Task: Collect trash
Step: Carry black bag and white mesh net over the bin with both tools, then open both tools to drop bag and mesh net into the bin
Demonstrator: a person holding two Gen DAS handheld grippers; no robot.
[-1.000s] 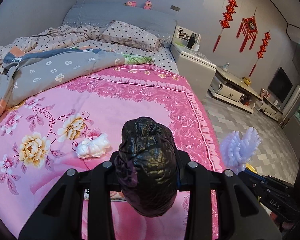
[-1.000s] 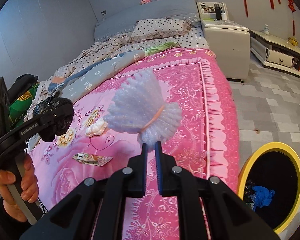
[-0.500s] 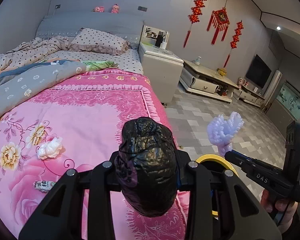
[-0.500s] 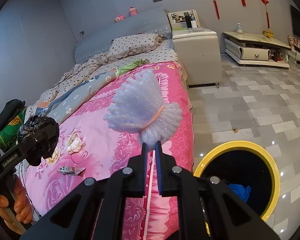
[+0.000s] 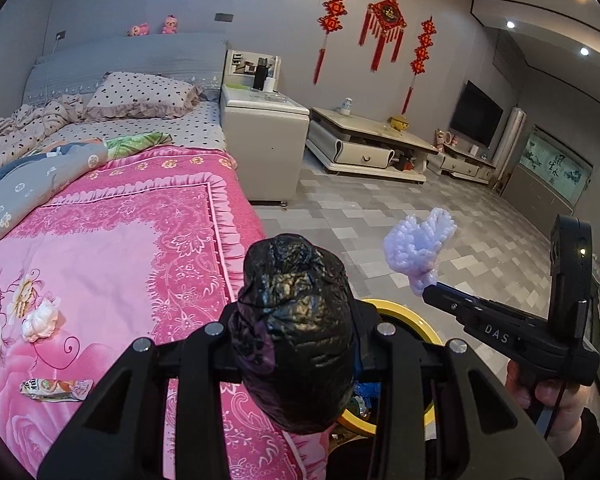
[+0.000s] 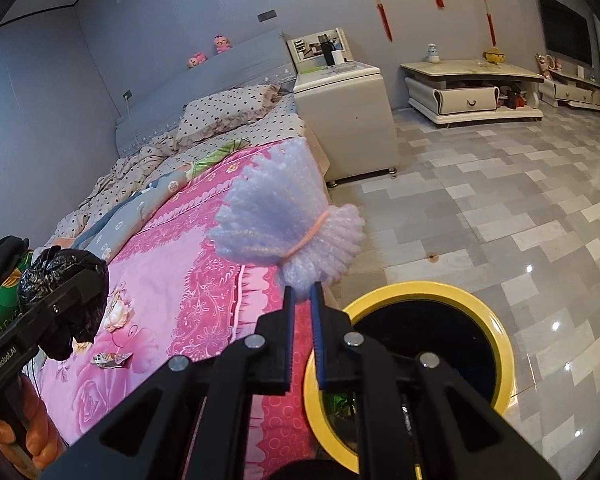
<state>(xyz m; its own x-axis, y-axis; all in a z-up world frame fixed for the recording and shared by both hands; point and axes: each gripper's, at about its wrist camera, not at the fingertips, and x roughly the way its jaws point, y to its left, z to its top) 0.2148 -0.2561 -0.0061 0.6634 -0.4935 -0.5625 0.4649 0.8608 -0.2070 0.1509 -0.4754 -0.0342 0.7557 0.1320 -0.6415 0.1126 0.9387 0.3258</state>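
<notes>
1. Bedroom floor of grey tiles (image 6: pixel 500 200) fills the right half of both views; a second ago the pink floral bedspread (image 5: pixel 120 248) filled most of each view.
2. Yellow-rimmed bin (image 6: pixel 496 332) stands on the tiles just beside the bed edge. In the right wrist view it has grown larger and shifted toward centre. In the left wrist view its rim (image 5: pixel 416 320) now shows behind the fingers; a second ago it was not visible there.
3. Left gripper (image 5: pixel 296 344) is clamped on a crumpled black plastic bag (image 5: pixel 296 332), which bulges out above and below the fingers. Grip unchanged across the frames.
4. Right gripper (image 6: pixel 302 300) is pinched fully together on the stem of a bubble-wrap bundle (image 6: pixel 288 224) tied with a pink band. Grip unchanged. In the left wrist view the bundle (image 5: pixel 420 248) now sits over the tiles rather than at the bed edge.
5. Left behind on the bedspread: a white crumpled tissue (image 5: pixel 40 320) and a flattened snack wrapper (image 5: pixel 56 389). Both have slid to the left margin of the left wrist view.
6. Bin contents: dark liner with something blue inside, partly hidden by the fingers.
</notes>
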